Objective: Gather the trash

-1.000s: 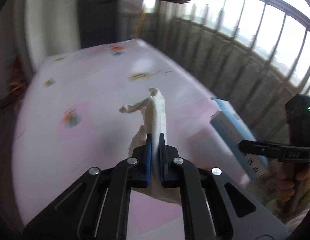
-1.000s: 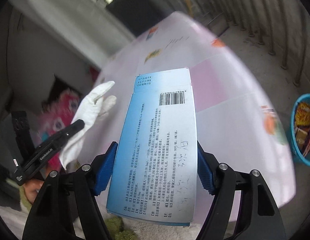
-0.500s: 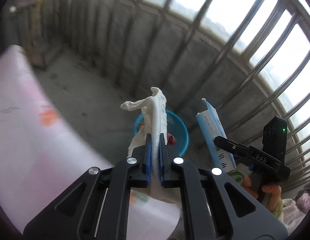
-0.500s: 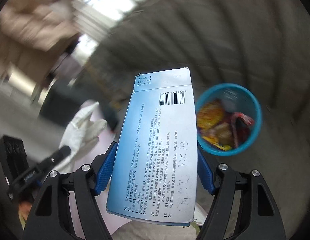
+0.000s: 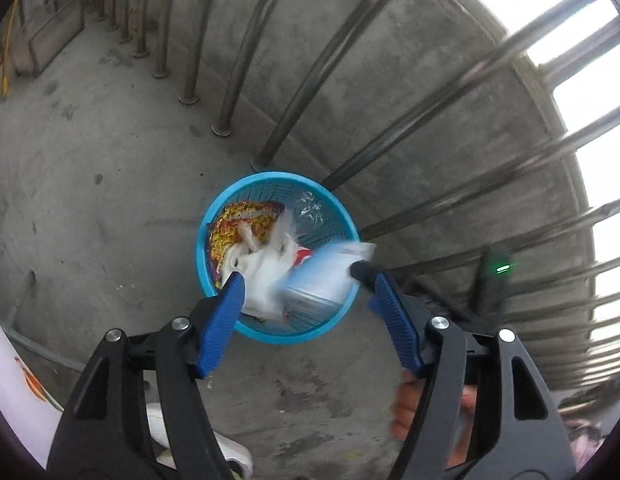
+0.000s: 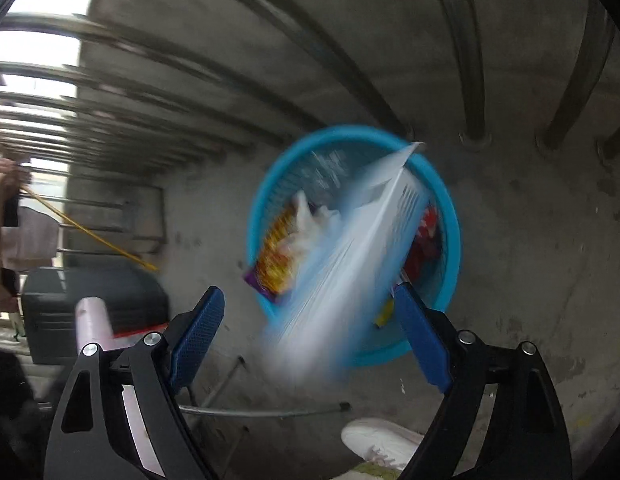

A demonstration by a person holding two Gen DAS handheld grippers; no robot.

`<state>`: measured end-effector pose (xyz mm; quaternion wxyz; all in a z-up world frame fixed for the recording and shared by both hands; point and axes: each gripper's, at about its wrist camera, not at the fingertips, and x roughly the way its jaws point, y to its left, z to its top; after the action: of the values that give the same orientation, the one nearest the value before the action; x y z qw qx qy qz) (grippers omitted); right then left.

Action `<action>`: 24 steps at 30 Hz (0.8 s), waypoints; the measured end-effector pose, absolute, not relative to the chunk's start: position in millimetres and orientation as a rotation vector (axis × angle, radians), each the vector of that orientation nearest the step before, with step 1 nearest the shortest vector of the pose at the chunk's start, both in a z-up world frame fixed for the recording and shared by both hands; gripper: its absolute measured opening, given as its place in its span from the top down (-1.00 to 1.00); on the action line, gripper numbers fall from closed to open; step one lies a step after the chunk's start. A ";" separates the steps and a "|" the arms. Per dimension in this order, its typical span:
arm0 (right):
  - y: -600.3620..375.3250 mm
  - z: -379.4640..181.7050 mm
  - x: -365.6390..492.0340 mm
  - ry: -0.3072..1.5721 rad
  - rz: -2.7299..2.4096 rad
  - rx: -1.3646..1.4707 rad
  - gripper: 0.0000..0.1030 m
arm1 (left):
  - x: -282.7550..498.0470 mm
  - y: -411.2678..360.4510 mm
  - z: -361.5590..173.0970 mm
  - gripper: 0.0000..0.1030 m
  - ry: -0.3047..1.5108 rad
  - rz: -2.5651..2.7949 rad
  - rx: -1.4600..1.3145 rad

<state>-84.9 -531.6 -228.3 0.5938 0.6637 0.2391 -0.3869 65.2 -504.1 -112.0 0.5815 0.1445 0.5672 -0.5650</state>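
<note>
A blue plastic basket stands on the concrete floor, with snack wrappers in it. My left gripper hovers over it, jaws opening; the white tissue is loose below them, dropping into the basket. My right gripper is also above the basket, jaws opening. The blue and white box is a blur between its pads, free of them and falling. In the left wrist view the box sits at the basket's right edge.
Metal railing bars and a concrete wall stand right behind the basket. A white shoe is on the floor near me. A black bin stands to the left. A pink tablecloth corner shows at the lower left.
Both grippers swung from the pink table to above the blue basket and tilted down. The left jaws let go of the tissue, the right jaws let go of the box; both are falling.
</note>
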 end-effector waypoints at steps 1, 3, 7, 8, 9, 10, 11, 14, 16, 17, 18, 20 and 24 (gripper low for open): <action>-533.4 -227.4 -86.7 0.542 -0.893 1.544 -0.64 | 66.0 -502.9 -108.4 -0.24 1.314 -1.328 0.330; -527.7 -223.4 -87.5 0.525 -0.880 1.532 -0.64 | 68.8 -495.6 -95.2 -0.24 1.265 -1.333 0.327; -515.9 -208.8 -89.4 0.519 -0.869 1.485 -0.64 | 76.2 -473.6 -63.2 -0.24 1.176 -1.361 0.293; -511.3 -203.5 -91.6 0.518 -0.869 1.471 -0.64 | 76.8 -466.6 -52.8 -0.24 1.141 -1.366 0.286; -506.8 -193.9 -93.2 0.511 -0.868 1.446 -0.64 | 77.3 -461.7 -46.0 -0.24 1.117 -1.367 0.280; -509.0 -189.9 -96.6 0.504 -0.865 1.431 -0.64 | 77.2 -450.6 -35.3 -0.24 1.085 -1.364 0.274; -508.0 -181.4 -99.7 0.494 -0.861 1.412 -0.64 | 77.6 -440.6 -27.7 -0.24 1.061 -1.365 0.266; -500.5 -150.6 -98.0 0.482 -0.854 1.327 -0.64 | 77.7 -402.9 -1.2 -0.35 0.978 -1.348 0.236; -492.2 -127.5 -93.6 0.482 -0.848 1.248 -0.64 | 77.1 -370.4 18.8 -0.41 0.913 -1.330 0.211; -485.8 -113.7 -90.6 0.484 -0.846 1.200 -0.64 | 76.3 -352.7 28.4 -0.49 0.878 -1.316 0.200; -477.0 -96.7 -85.9 0.489 -0.840 1.134 -0.64 | 76.2 -335.9 37.1 -0.52 0.851 -1.296 0.190; -462.3 -70.6 -78.1 0.496 -0.826 1.034 -0.64 | 76.9 -306.0 50.0 -0.64 0.806 -1.259 0.175; -418.6 -15.1 -55.5 0.511 -0.784 0.801 -0.70 | 73.6 -239.3 73.4 -0.76 0.722 -1.080 0.158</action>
<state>-55.5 -418.6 -15.1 0.8163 0.3758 0.2396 -0.3675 73.6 -239.3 73.4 0.7935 0.0733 0.3357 -0.5023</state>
